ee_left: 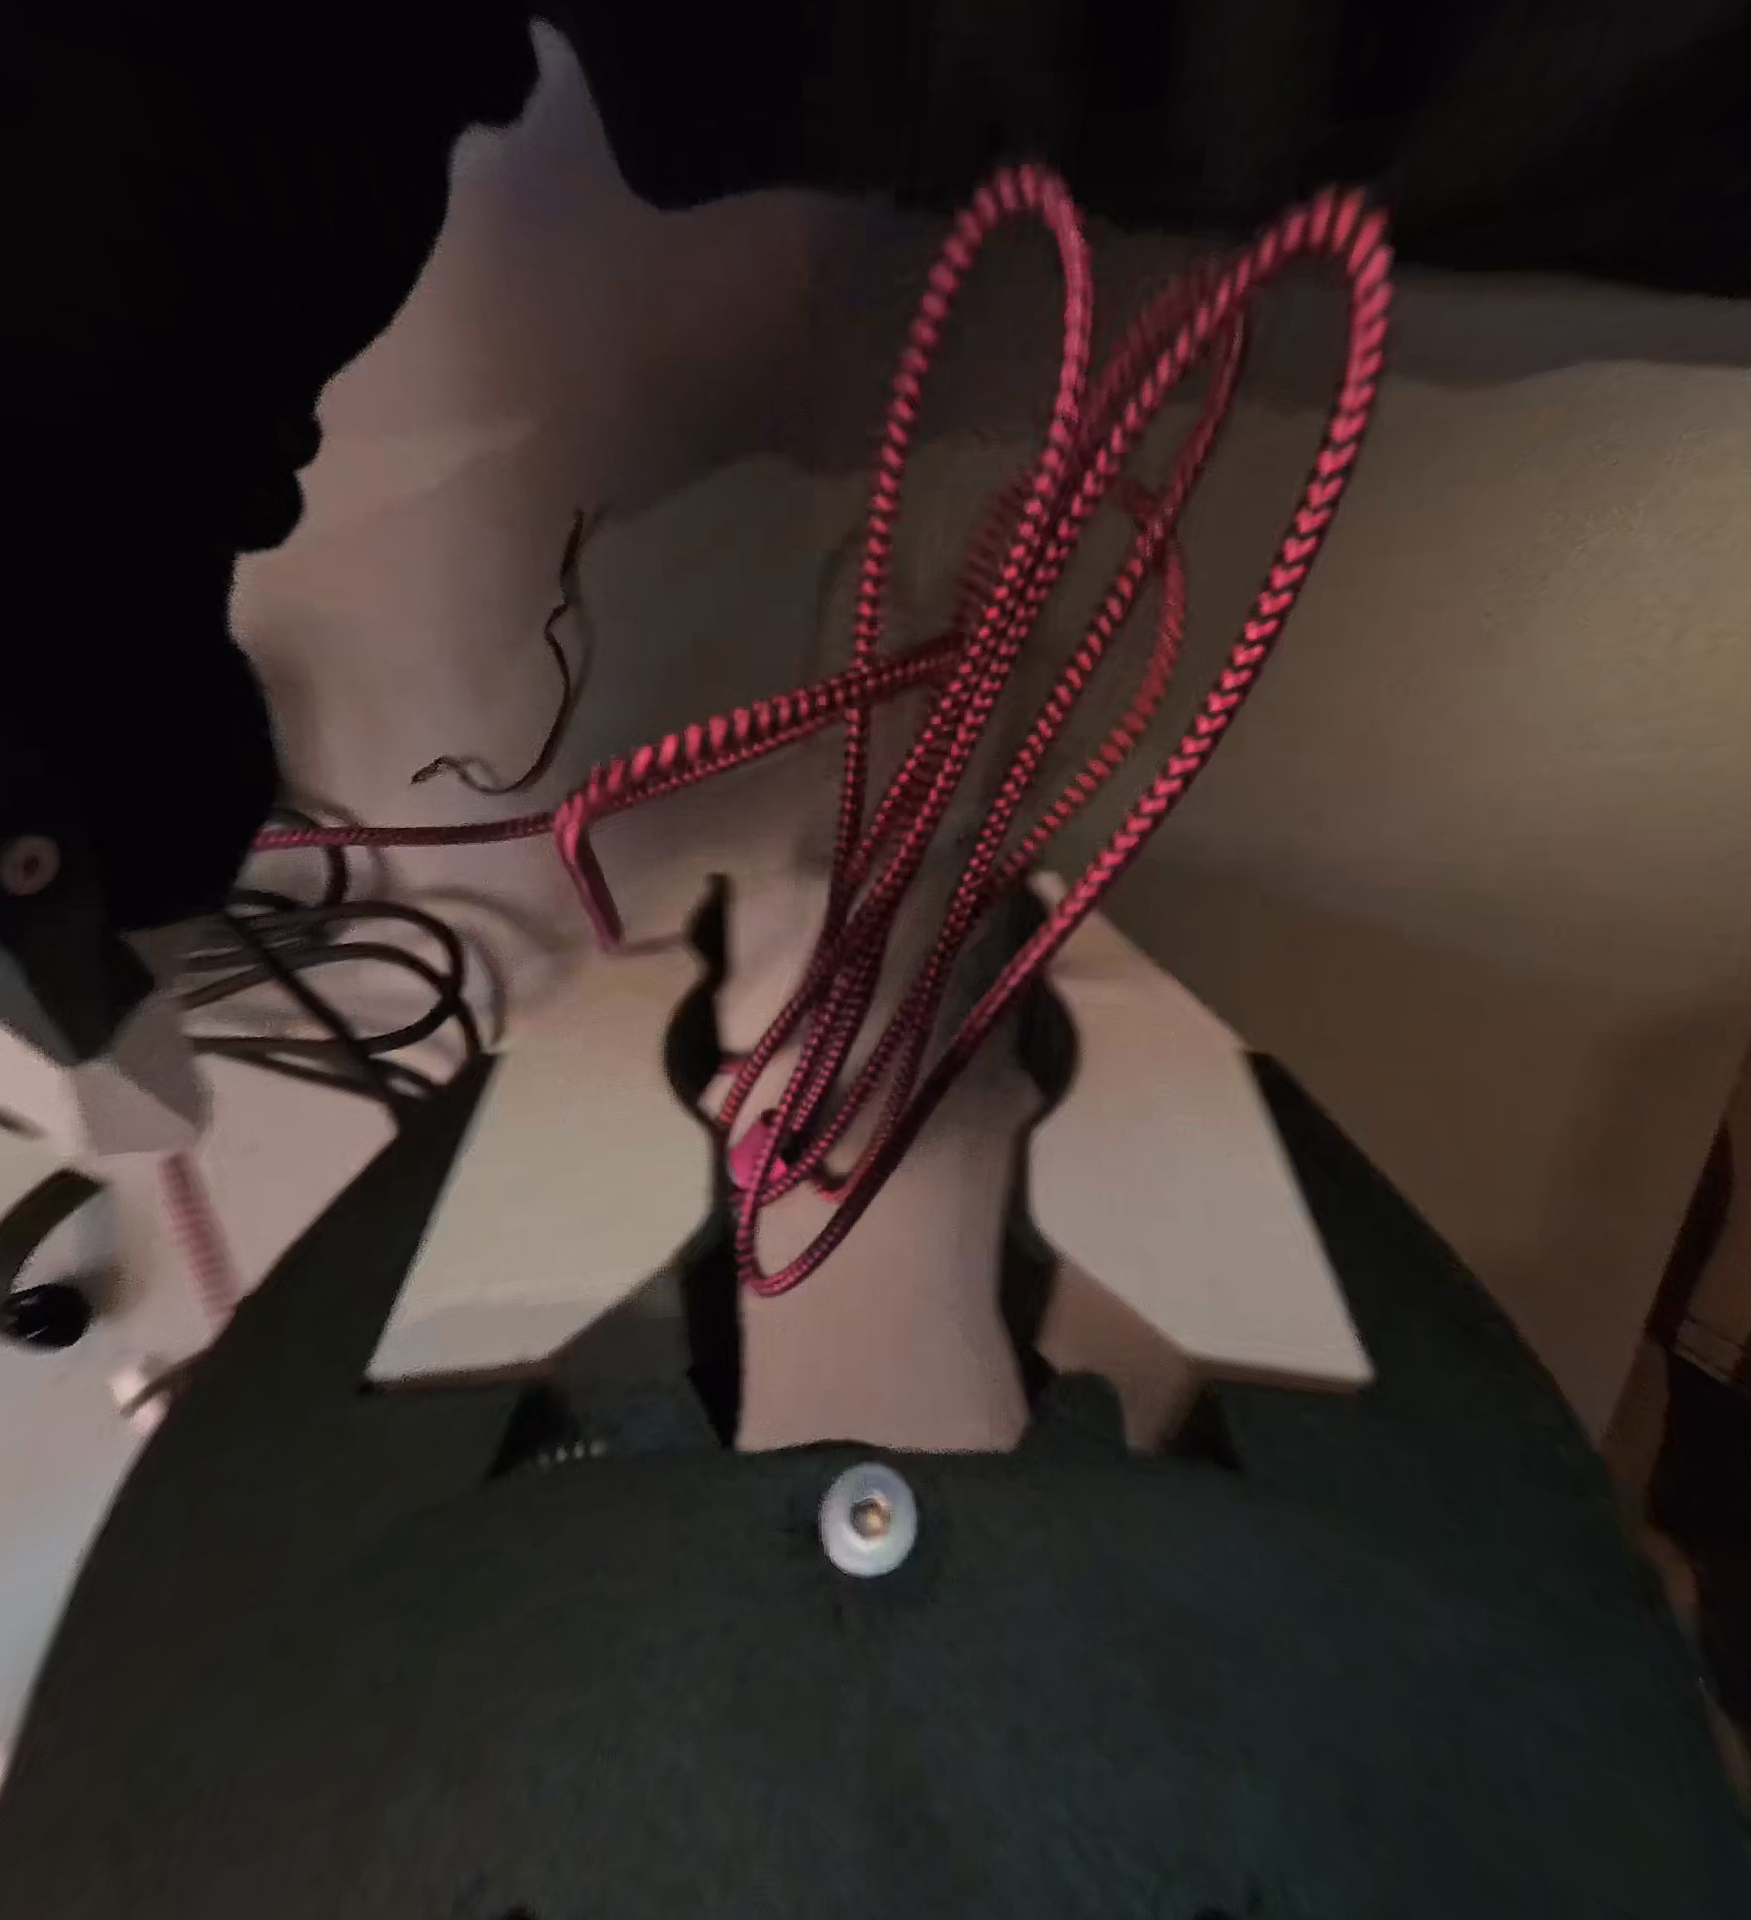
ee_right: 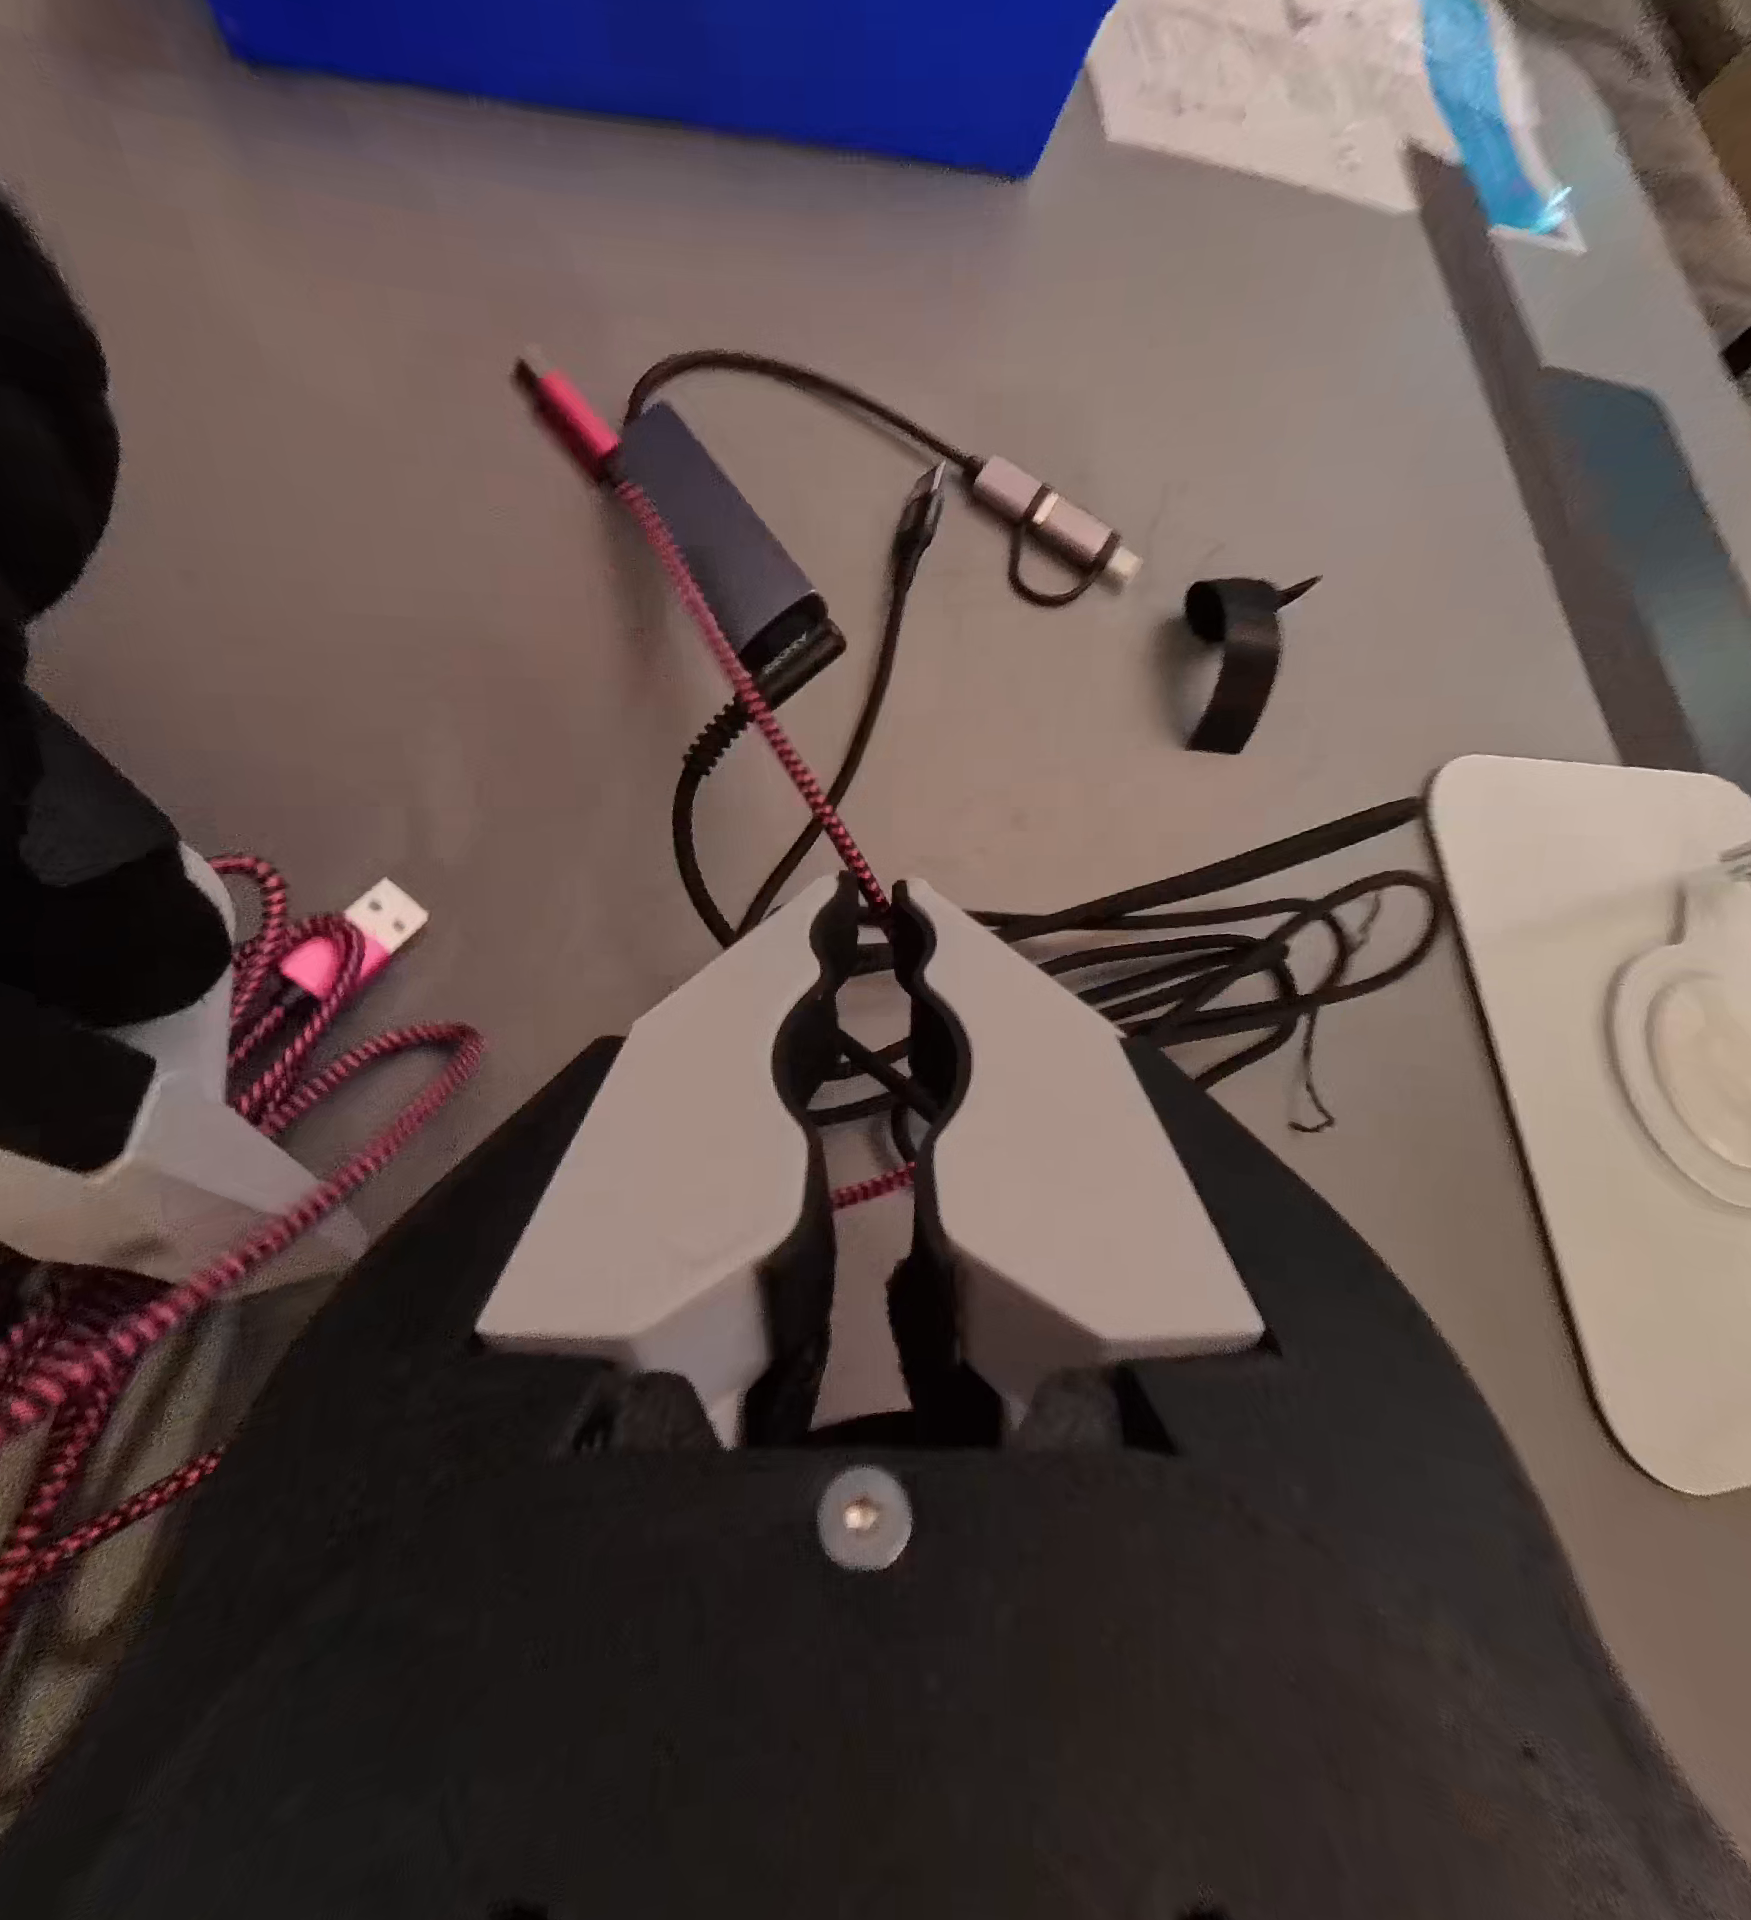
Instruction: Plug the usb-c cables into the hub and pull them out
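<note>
In the right wrist view my right gripper (ee_right: 876, 906) is shut on a pink-and-black braided cable (ee_right: 746, 686) at the fingertips. The cable runs taut over the dark grey hub (ee_right: 725, 540) to a pink plug (ee_right: 567, 403) beside the hub's far end; I cannot tell whether it sits in a port. A black cable's plug (ee_right: 925, 501) lies loose right of the hub. My left gripper (ee_left: 881, 925) is open, with loops of the pink cable (ee_left: 1058, 582) hanging in the wide gap between its fingers. It also shows at the left edge of the right wrist view (ee_right: 175, 1122), by a pink USB-A plug (ee_right: 372, 935).
The hub's own lead ends in a grey adapter (ee_right: 1053, 520). A black strap (ee_right: 1229, 655) lies to the right. A white pad (ee_right: 1536, 1195) sits at the right edge of the grey table (ee_right: 331, 416). A blue box (ee_right: 642, 73) stands at the back. Black cable coils (ee_right: 1245, 966) lie beside my right fingers.
</note>
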Tool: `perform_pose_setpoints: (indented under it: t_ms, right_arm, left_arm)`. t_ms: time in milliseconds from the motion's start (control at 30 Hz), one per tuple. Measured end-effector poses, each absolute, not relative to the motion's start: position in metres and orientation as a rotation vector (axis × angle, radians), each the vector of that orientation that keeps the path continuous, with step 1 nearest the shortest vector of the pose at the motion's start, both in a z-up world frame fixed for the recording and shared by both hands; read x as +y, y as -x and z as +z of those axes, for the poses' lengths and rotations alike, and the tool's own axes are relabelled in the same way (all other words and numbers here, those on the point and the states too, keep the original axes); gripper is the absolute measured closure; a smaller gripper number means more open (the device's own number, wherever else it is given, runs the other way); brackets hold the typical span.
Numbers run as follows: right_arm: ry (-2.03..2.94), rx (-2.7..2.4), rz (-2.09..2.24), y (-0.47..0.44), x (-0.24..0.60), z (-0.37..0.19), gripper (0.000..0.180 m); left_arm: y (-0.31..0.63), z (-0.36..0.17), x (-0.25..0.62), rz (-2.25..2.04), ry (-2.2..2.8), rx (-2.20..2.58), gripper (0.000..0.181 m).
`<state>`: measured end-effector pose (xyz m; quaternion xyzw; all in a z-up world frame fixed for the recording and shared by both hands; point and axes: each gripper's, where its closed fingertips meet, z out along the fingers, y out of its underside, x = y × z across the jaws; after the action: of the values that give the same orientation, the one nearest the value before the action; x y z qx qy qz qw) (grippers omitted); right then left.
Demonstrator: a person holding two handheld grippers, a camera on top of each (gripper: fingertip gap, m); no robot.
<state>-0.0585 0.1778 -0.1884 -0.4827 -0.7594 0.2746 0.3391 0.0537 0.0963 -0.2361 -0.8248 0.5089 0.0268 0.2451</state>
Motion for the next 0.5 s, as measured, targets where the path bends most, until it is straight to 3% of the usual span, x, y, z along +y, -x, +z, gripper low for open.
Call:
perform_pose_setpoints:
  t_ms: [33, 100, 233, 400, 500]
  right_arm:
    - [1.256, -1.944, 0.728, 0.059, 0.180, -0.183, 0.177]
    - [1.251, -1.884, 0.759, 0.059, 0.185, -0.172, 0.179]
    - [1.259, -1.843, 0.756, 0.054, 0.194, -0.167, 0.180]
    - [1.173, -1.834, 0.801, 0.056, 0.181, -0.152, 0.180]
    - [1.117, -1.853, 0.846, 0.058, 0.166, -0.145, 0.179]
  left_arm:
    - [-0.058, -0.235, 0.094, 0.003, 2.261, 1.358, 0.100]
    - [-0.060, -0.233, 0.093, -0.060, 2.254, 1.291, 0.078]
    - [-0.049, -0.212, 0.089, -0.202, 2.209, 1.120, 0.066]
    - [0.030, -0.127, 0.106, -0.072, 1.986, 0.705, 0.111]
    - [0.089, -0.102, 0.109, -0.046, 1.982, 0.507, 0.118]
